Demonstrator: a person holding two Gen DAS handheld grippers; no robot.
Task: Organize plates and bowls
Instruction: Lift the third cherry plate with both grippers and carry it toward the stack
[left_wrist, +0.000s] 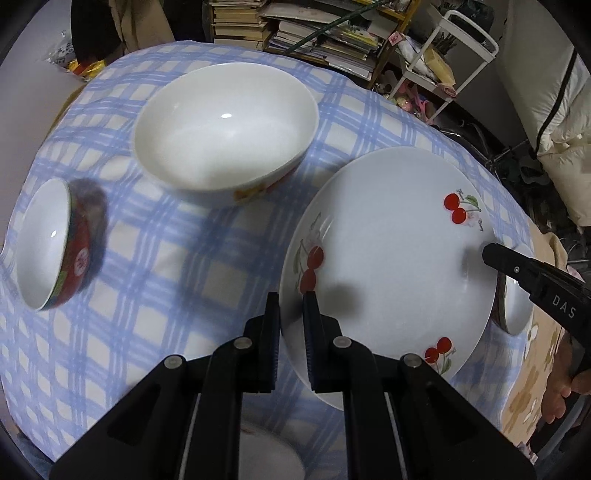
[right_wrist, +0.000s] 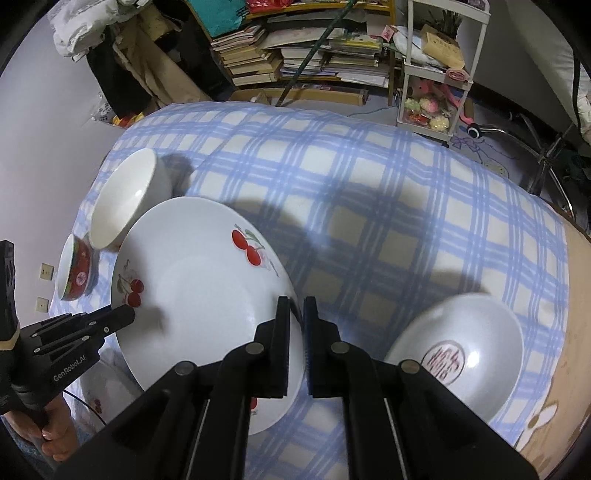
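Both grippers grasp the cherry-print plate (left_wrist: 391, 258) at opposite rims: the left gripper (left_wrist: 291, 314) clenched on its near-left edge, the right gripper (right_wrist: 296, 314) clenched on the other side. The plate hangs above the blue-checked worktop (right_wrist: 369, 206), whose middle lies open. Beside it stand a large white bowl (left_wrist: 225, 125) and a small red-patterned bowl (left_wrist: 55, 243); a white dish with a red seal mark (right_wrist: 458, 354) sits near the right edge.

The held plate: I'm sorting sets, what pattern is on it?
White plate with red cherry sprigs around the rim, clearest in the right wrist view.
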